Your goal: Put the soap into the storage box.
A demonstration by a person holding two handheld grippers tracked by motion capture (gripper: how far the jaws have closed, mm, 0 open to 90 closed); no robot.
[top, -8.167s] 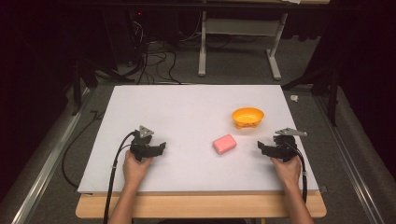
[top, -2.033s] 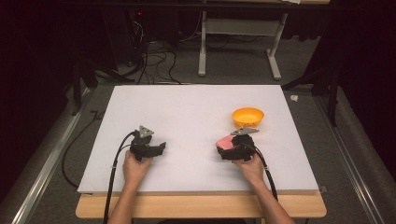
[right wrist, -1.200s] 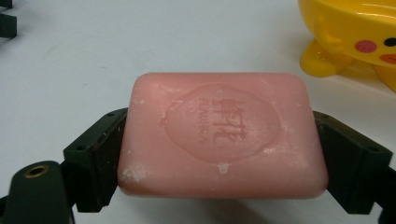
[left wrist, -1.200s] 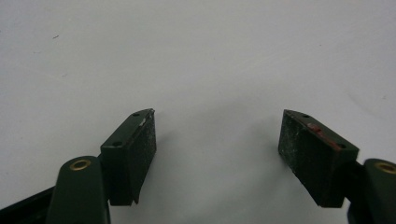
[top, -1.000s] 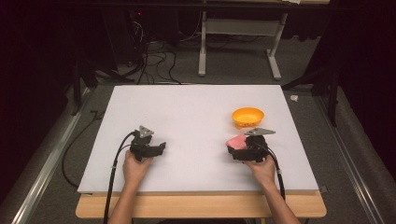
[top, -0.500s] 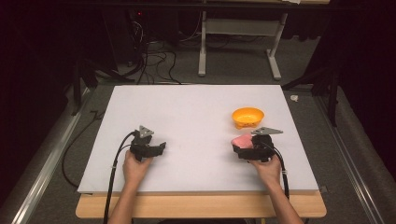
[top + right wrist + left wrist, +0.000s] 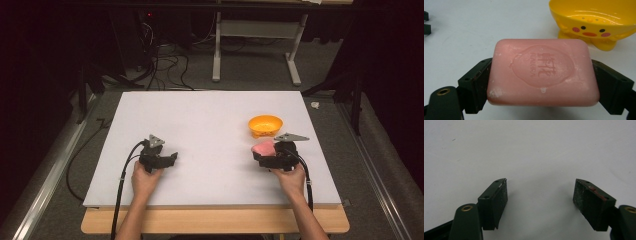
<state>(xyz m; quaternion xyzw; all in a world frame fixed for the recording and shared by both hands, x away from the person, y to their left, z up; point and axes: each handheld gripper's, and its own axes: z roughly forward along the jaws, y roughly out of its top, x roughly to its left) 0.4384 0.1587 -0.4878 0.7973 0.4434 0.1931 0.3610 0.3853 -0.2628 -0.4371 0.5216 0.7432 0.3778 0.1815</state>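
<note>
A pink bar of soap (image 7: 541, 75) with a stamped emblem sits between the jaws of my right gripper (image 7: 541, 87), which is shut on its two short sides. From above, the soap (image 7: 263, 148) is held just off the white board, a little in front of a yellow duck-faced bowl (image 7: 265, 125). That bowl (image 7: 596, 20) stands close behind the soap, up and to the right in the right gripper view. My left gripper (image 7: 172, 159) rests on the board at the left, its jaws (image 7: 540, 200) wide open over bare white surface.
The white board (image 7: 200, 120) covers a wooden table whose front edge (image 7: 215, 220) runs along the bottom. Cables (image 7: 165, 65) and a metal stand (image 7: 255, 45) lie on the dark floor beyond the board. A small white scrap (image 7: 315, 105) lies off its right edge.
My right gripper, with the soap in it, has drifted slightly right and toward the front of the board. The left gripper has stayed put.
</note>
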